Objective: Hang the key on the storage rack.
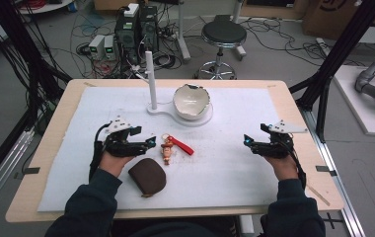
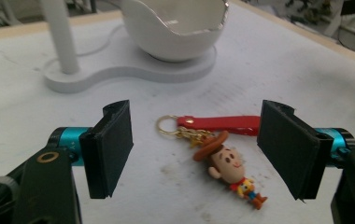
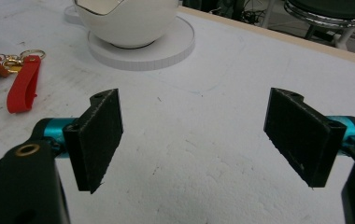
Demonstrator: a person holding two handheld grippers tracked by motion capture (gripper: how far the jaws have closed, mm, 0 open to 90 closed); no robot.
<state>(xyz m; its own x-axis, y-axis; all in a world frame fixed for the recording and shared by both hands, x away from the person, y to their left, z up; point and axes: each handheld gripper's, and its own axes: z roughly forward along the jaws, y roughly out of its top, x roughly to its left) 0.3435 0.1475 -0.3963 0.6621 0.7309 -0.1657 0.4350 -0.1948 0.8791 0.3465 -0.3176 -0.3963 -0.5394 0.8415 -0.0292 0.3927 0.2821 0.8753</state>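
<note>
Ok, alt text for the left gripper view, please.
The left gripper holds its two black jaws wide open over a cowboy figure keychain with a red strap, lying on the white mat. Behind stands a white egg-shaped bowl on a base with an upright post.

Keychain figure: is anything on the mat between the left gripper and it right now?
Nothing visible. In the left gripper view, the keychain figure lies on the bare white mat straight ahead between the open jaws of the left gripper. The brown pouch sits nearer the person, off that line.
</note>
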